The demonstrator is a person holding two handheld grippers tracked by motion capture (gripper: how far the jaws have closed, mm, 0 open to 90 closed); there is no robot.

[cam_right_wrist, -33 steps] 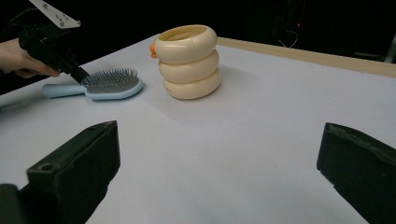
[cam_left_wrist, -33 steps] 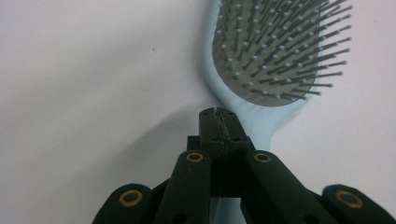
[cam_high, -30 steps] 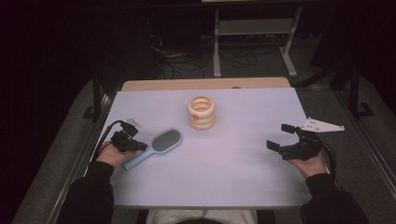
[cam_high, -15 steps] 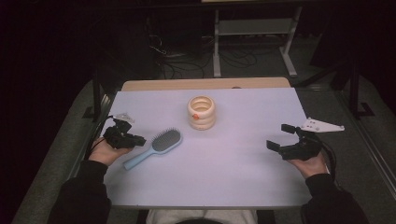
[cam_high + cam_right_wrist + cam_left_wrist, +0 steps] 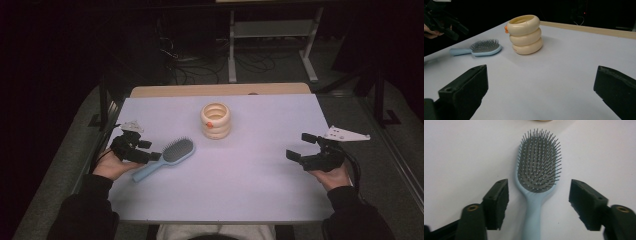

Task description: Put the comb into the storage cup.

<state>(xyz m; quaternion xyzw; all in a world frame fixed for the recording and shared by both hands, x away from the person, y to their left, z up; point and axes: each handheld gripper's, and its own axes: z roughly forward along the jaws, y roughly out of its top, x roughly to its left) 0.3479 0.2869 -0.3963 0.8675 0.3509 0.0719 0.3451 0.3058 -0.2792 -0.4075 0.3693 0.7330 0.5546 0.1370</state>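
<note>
Brush (image 5: 166, 157) lies flat on the mat (image 5: 250, 190), bristles up, left of centre in the high view, handle pointing to the lower left. In the left gripper view it runs straight up the middle of the frame, head at top.

Your left gripper (image 5: 137, 150) has just been opening: jaws now stand wide on either side of the handle, pads clear of it, nothing pinched. A second ago that gripper sat low on the handle end; now it's lifted off and back toward the left edge. So the brush reads as released and set down, not mid-grasp.

The ring stack (image 5: 216, 120) sits upright at upper centre, just beside the brush head but apart from it.

Your right gripper (image 5: 306, 149) hovers at the right side with jaws spread wide and empty, same spot as before.

Likely next: clear the left hand fully, or re-grip if the placement is off.
</note>
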